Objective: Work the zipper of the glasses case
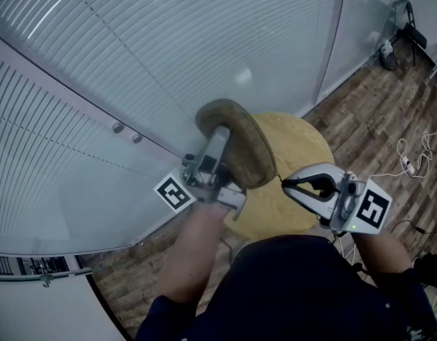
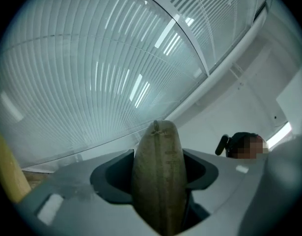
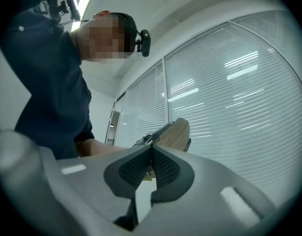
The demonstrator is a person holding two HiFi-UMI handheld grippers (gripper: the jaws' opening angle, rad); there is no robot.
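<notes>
While the wall of slatted blinds (image 1: 168, 48) fills most of what I can see behind the person, a wood-plank floor (image 1: 374, 112) shows to one side, with loose cables (image 1: 410, 162) lying on it. A round wooden table (image 1: 303, 148) stands just in front of the person, nearly bare. Above it, clear of the tabletop, the tan oval glasses case (image 1: 243, 148) is held in the air, tilted up toward the blinds.

The left gripper (image 2: 159, 173) has the case clamped. One jaw lies along each broad side and the pads press in on it. The case's narrow edge faces back along the jaws, and its rounded end sticks well past the fingertips. A seam (image 2: 159, 146) runs down the middle of that narrow edge.

The right gripper (image 3: 151, 151) comes in from the person's right, and its jaws are squeezed tight together, pad against pad. Their tips sit right at the near rim of the case, touching it or all but touching it. I cannot make out whether a zipper pull is nipped between them.

Each gripper carries its marker cube, the left (image 1: 173, 192) and the right (image 1: 371, 208).
</notes>
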